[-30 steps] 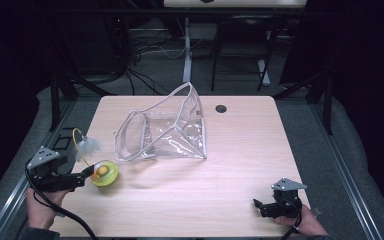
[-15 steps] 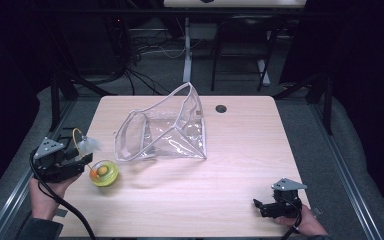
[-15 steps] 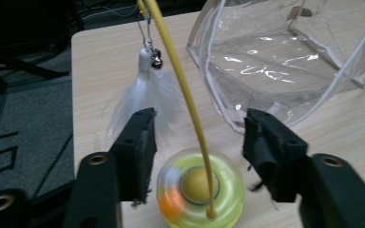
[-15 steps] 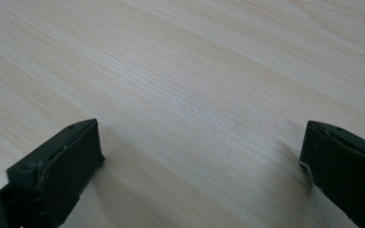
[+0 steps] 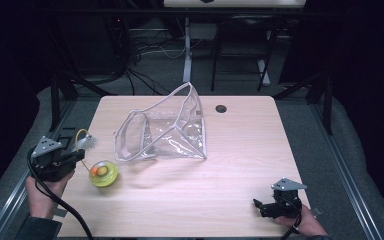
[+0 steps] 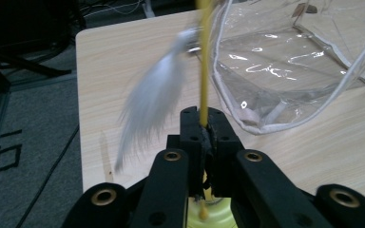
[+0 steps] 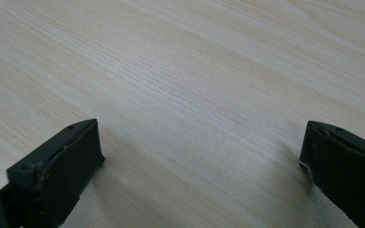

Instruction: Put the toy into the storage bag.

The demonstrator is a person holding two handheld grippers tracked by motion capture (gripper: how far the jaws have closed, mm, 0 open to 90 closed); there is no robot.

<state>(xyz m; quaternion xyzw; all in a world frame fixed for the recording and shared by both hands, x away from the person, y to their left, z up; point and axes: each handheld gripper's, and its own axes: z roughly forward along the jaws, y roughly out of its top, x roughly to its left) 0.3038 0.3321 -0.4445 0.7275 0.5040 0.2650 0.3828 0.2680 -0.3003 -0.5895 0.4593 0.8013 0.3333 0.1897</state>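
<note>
White feather point(image 6: 152, 107) blurred, L tongs point(image 6: 204, 124).

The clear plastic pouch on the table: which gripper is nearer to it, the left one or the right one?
Left. The left gripper is off the clear pouch toward its left side, holding a yellow wand. The right gripper rests farther off, by the near right table edge.

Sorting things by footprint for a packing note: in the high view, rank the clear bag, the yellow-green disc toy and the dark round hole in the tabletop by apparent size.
1. clear bag
2. yellow-green disc toy
3. dark round hole
</note>
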